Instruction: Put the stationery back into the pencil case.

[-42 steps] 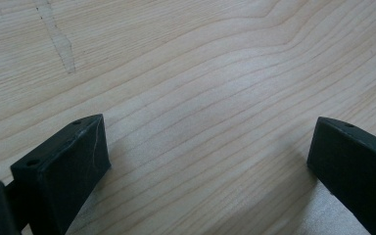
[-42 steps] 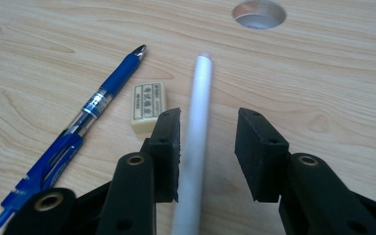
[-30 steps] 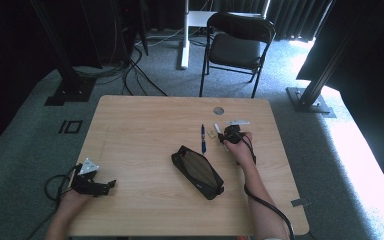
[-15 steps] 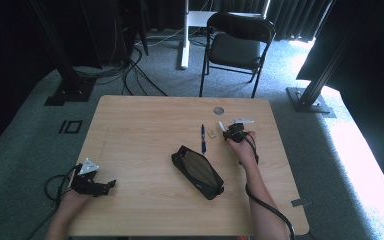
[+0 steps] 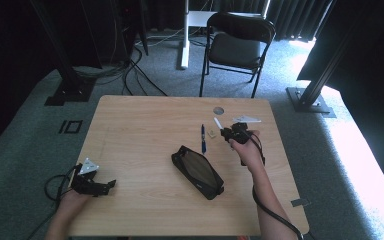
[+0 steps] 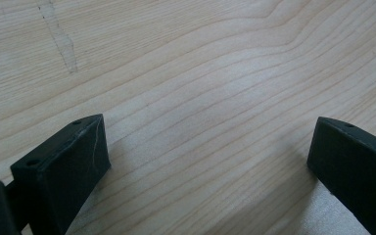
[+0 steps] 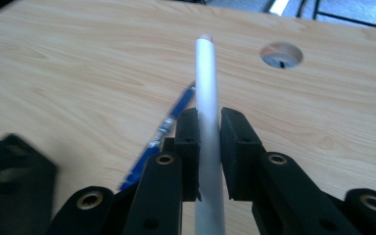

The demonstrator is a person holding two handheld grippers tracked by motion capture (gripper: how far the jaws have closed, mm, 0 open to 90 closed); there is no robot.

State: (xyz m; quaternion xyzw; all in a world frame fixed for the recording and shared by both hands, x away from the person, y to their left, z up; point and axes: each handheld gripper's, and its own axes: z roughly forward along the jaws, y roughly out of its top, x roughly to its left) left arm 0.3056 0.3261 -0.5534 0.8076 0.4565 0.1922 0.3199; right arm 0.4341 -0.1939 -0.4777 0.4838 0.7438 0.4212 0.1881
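We see the right gripper [image 7: 206,142] clamped on a white pen [image 7: 207,122], whose long axis runs straight out between the two closed jaws, its tip aimed away from the hand toward the table's far edge and lifted clear of the wood. In the high view it sits above the table's [image 5: 145,125] far right part, just beside a small tan piece [image 5: 212,133] and the blue pen [image 5: 203,138], with the black pouch [image 5: 198,171] nearer us. The left gripper [image 6: 205,161] rests at the near left with its jaws wide apart, holding nothing.
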